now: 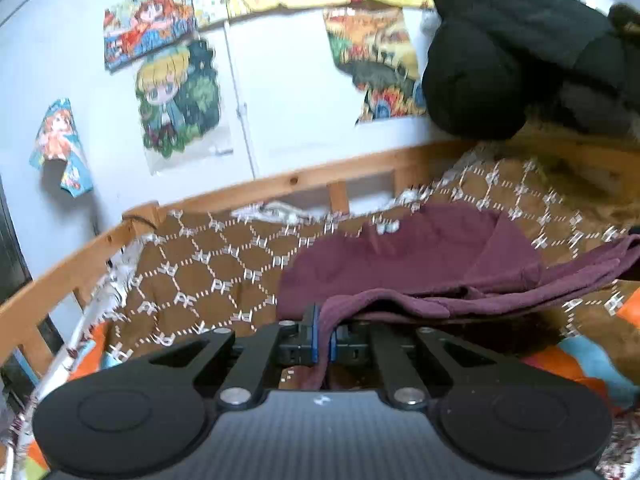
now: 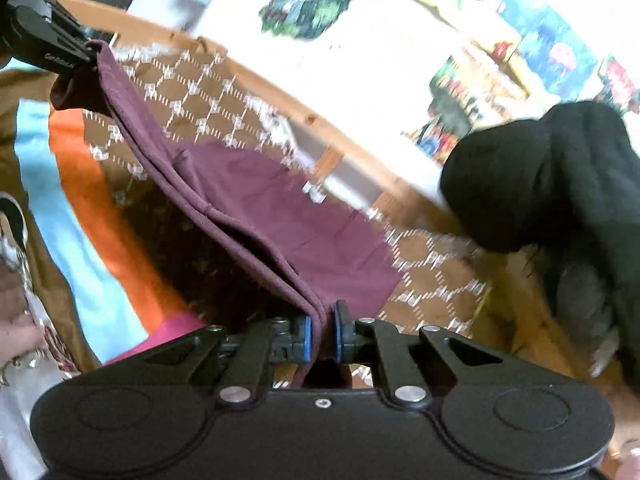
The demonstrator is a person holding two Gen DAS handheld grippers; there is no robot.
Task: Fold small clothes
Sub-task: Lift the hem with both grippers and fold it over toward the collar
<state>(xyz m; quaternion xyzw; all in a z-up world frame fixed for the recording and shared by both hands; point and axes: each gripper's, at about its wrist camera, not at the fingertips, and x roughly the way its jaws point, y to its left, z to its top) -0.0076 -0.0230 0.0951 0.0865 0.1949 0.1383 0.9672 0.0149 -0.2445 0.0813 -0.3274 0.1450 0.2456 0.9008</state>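
A maroon garment [image 1: 400, 264] hangs stretched between my two grippers above a brown blanket [image 1: 208, 264] with a white lattice pattern. My left gripper [image 1: 323, 338] is shut on one corner of the garment. My right gripper [image 2: 321, 336] is shut on the doubled hem at the other end [image 2: 280, 216]. In the right wrist view the left gripper [image 2: 86, 54] shows at the upper left, pinching the far end of the same hem. The far part of the garment lies on the blanket.
A wooden bed rail [image 1: 280, 188] runs behind the blanket, with a white wall and cartoon posters [image 1: 176, 100] beyond. A big black plush toy [image 1: 520, 52] sits at the right on the bed. An orange and blue striped cover [image 2: 92, 216] lies under the blanket.
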